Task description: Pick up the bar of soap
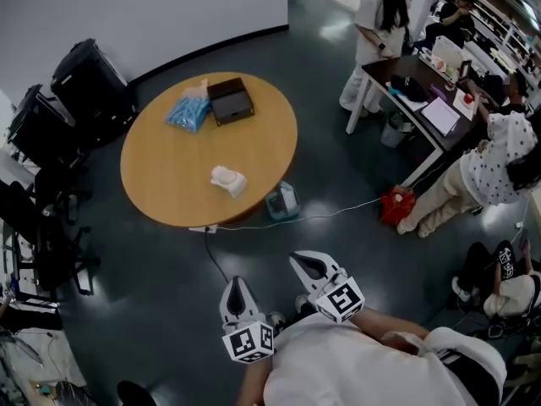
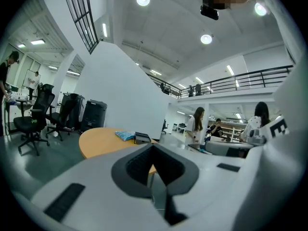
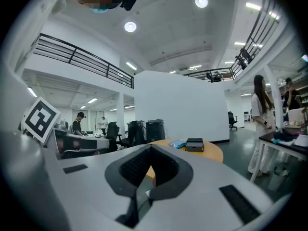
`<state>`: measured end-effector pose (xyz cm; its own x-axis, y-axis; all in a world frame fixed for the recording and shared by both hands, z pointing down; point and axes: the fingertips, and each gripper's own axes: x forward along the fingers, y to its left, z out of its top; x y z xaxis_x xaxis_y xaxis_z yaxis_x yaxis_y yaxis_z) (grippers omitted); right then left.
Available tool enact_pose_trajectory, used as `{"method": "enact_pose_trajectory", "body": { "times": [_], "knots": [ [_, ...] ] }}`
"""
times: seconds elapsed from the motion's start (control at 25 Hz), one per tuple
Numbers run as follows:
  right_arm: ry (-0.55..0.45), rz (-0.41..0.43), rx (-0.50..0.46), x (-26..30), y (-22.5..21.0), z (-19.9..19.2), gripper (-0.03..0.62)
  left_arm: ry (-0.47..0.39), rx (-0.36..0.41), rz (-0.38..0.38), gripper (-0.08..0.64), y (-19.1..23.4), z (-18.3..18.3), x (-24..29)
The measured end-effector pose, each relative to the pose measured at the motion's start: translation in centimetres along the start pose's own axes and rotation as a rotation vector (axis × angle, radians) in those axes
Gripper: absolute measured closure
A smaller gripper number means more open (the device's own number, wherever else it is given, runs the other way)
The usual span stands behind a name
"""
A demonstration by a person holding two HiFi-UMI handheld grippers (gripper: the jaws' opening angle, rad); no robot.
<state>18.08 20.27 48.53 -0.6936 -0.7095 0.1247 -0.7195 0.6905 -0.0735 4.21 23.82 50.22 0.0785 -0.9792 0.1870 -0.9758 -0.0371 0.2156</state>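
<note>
A: Tools first. What are the jaws doing?

B: Left gripper: jaws pressed together, tips meeting, nothing in them. The left gripper view confirms it, with the dark pads closing to a point and holding nothing. Right gripper: same, closed tight and empty. Its own view also shows the pads meeting.

A: Where are they?

B: Both are low, just in front of the person holding them, over the dark floor. They sit side by side, with the right one slightly further forward. Both are well apart from the round table.

A: And the soap?

B: The bar of soap is a small white lump on the tabletop, on the side nearer the grippers and close to that edge. Nothing touches it.

A: Anything else on the table?

B: A blue packet and a dark box are on the far side, just beside each other and well apart from the soap. Both gripper views catch them over the jaw tips.

A: What about the surroundings?

B: A teal container stands on the floor at the near table edge. A white cable runs past it across the floor. There are black chairs on the left and a cluttered desk on the right with people around it.
</note>
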Motion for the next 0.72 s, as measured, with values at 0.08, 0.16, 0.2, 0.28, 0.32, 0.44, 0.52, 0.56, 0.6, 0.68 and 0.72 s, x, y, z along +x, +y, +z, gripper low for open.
{"method": "enact_pose_trajectory", "body": {
  "times": [0.08,0.16,0.2,0.28,0.32,0.44,0.52,0.56,0.6,0.68,0.72],
  "knots": [
    [0.01,0.022,0.006,0.2,-0.1,-0.3,0.58,0.018,-0.006,0.013,0.554,0.0,-0.7,0.0],
    [0.022,0.038,0.017,1.1,-0.5,-0.9,0.58,0.03,-0.015,0.033,0.554,0.3,-1.4,0.3],
    [0.028,0.042,0.019,1.8,-0.9,-1.1,0.58,0.032,-0.022,0.043,0.554,0.6,-1.5,0.7],
    [0.035,0.046,0.019,3.3,-1.5,-1.2,0.58,0.035,-0.033,0.055,0.554,1.6,-1.5,2.0],
    [0.038,0.047,0.02,4.1,-1.8,-1.2,0.58,0.034,-0.034,0.058,0.555,2.2,-1.3,2.8],
    [0.052,0.043,0.022,7.6,-2.8,-1.4,0.58,0.022,-0.036,0.064,0.555,4.6,-0.3,6.3],
    [0.062,0.033,0.017,10.8,-3.8,-1.7,0.58,0.013,-0.041,0.057,0.555,6.5,0.3,9.5],
    [0.064,0.026,0.013,12.5,-4.5,-1.7,0.58,0.009,-0.04,0.049,0.554,7.4,0.7,11.3],
    [0.065,0.017,0.01,14.4,-5.2,-1.7,0.58,0.007,-0.036,0.038,0.554,8.3,1.1,13.1],
    [0.073,-0.006,0.007,18.4,-6.8,-1.1,0.58,0.015,-0.017,0.003,0.555,10.2,2.3,17.1],
    [0.079,-0.017,0.007,20.3,-7.5,-0.6,0.58,0.021,-0.006,-0.017,0.554,11.0,3.0,19.0]
  ]
}}
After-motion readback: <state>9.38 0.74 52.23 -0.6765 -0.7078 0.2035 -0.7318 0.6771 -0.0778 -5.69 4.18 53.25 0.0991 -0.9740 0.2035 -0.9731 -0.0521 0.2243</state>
